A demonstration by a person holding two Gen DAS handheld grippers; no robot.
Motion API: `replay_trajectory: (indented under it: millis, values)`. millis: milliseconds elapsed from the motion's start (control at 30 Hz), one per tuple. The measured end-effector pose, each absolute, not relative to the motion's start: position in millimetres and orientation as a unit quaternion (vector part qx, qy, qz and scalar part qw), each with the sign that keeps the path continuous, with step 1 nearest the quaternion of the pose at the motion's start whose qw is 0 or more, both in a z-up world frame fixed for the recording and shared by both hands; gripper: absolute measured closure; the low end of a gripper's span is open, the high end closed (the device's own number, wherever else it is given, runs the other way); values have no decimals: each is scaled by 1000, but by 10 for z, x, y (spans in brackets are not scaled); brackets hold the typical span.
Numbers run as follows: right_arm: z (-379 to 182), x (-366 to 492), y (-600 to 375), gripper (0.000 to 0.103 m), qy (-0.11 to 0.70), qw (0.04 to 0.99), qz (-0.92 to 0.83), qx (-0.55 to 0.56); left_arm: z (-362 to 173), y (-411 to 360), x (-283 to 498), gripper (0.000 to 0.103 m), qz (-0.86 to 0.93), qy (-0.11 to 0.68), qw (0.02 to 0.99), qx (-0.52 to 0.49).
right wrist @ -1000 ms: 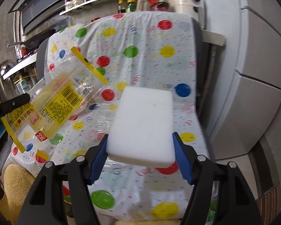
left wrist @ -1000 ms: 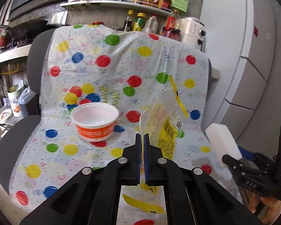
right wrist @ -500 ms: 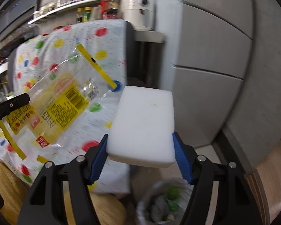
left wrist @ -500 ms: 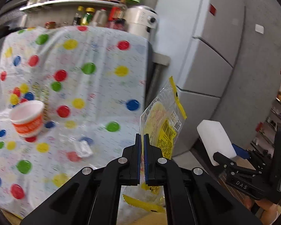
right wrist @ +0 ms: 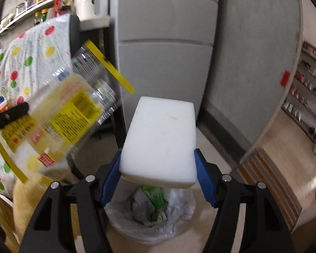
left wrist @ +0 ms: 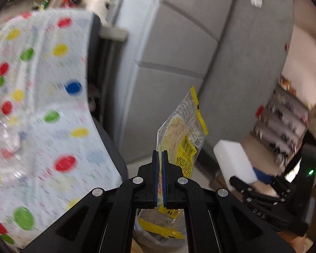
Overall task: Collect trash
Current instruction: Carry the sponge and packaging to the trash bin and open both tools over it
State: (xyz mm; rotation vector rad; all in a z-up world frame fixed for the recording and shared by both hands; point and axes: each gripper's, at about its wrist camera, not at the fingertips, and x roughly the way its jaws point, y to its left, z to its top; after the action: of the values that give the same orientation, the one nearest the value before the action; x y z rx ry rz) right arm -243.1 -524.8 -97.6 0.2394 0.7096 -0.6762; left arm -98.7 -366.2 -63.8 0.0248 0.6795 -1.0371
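Left gripper (left wrist: 160,158): black two-finger tongs with blue pads, jaws pressed together on the lower part of a clear plastic food wrapper with yellow edging and a yellow printed label (left wrist: 182,139). The wrapper stands up and forward past the fingertips; its lower end hangs beneath the jaws.

Right gripper (right wrist: 158,168): black tongs with blue ribbed pads, jaws set wide and clamped on both sides of a white rectangular foam block (right wrist: 160,139), which juts forward beyond the fingertips.

Bin: a round waste bin lined with a pale plastic bag (right wrist: 153,225), on the floor directly below the right tongs; crumpled white and green rubbish inside.

Chair: dark, draped in a white cloth with coloured dots (left wrist: 42,109), to the left of the left tongs.

Behind both tongs: grey panelled cabinet fronts (right wrist: 166,27).
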Motion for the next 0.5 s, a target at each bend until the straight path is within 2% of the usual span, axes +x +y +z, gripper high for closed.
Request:
replay_trajectory:
  millis: [100,233,400,500]
  values:
    - [-1301,-2503,-5318,38,364,861,-326,140,-1061,-3891,-982,100,-478,377,792,42]
    - [-1659,-2512,-5416,37,393,845,-321,170,-1321,-4030,-969,99,-466,398,786,79]
    - [-1899,-2449,-5455,35,414,837,-309,179,-1472,-4094,-937,97,-465,419,775,89]
    - [-1928,-2381,-5481,33,415,837,-306,184,-1495,-4105,-933,91,-467,417,774,97]
